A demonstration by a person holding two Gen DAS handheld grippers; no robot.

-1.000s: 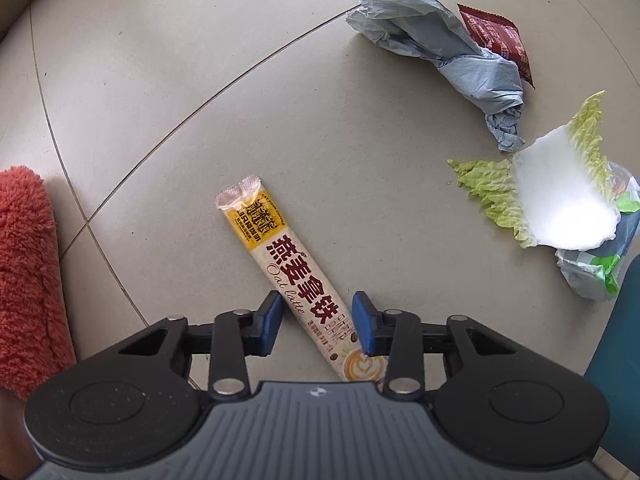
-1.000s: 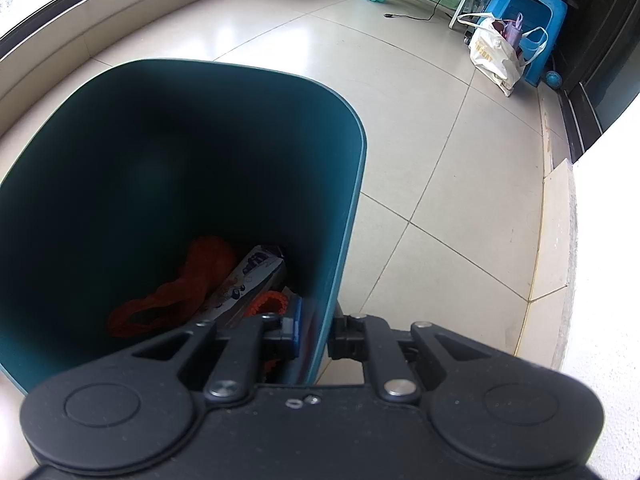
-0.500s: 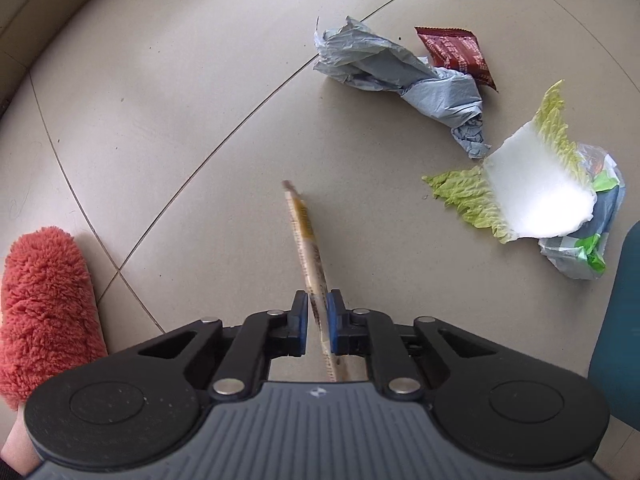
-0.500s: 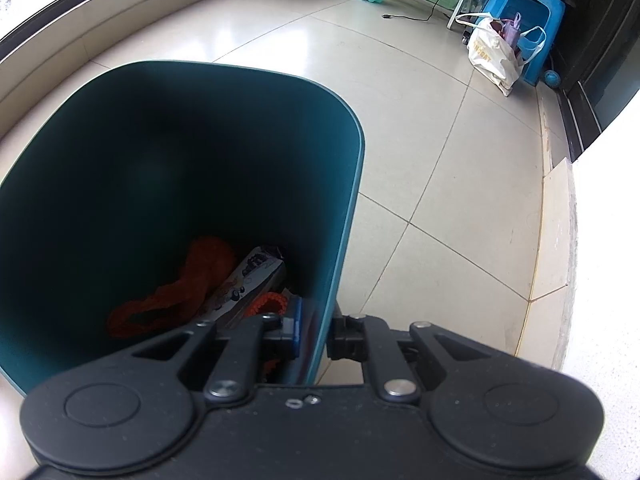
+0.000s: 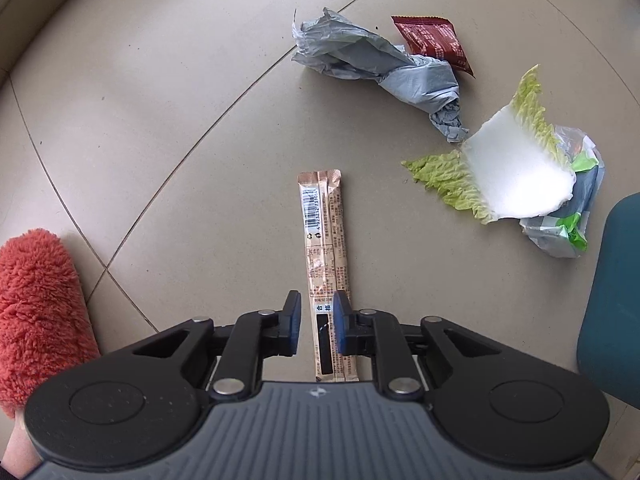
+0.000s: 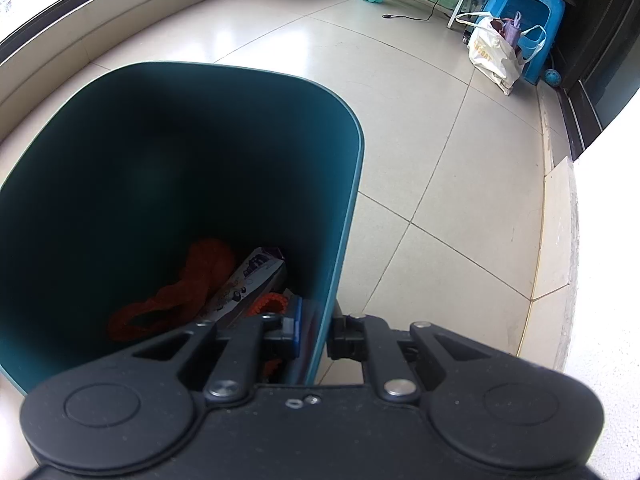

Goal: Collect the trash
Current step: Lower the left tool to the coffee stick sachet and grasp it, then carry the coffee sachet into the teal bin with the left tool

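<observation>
Left gripper (image 5: 314,322) jaws had just been opening, apart, coffee sachet (image 5: 325,256) flat on floor between them (barcode side up). Right gripper (image 6: 313,334) clamped on teal bin (image 6: 340,220) rim. Beyond: cabbage leaf (image 5: 500,176), grey bag (image 5: 384,68).

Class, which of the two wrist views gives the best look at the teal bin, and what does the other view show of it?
The right wrist view: the teal bin fills the frame, showing its rim, inside and trash within, with the right gripper clamped on its wall. The left wrist view catches only a strip of its outer side at the right edge.
</observation>
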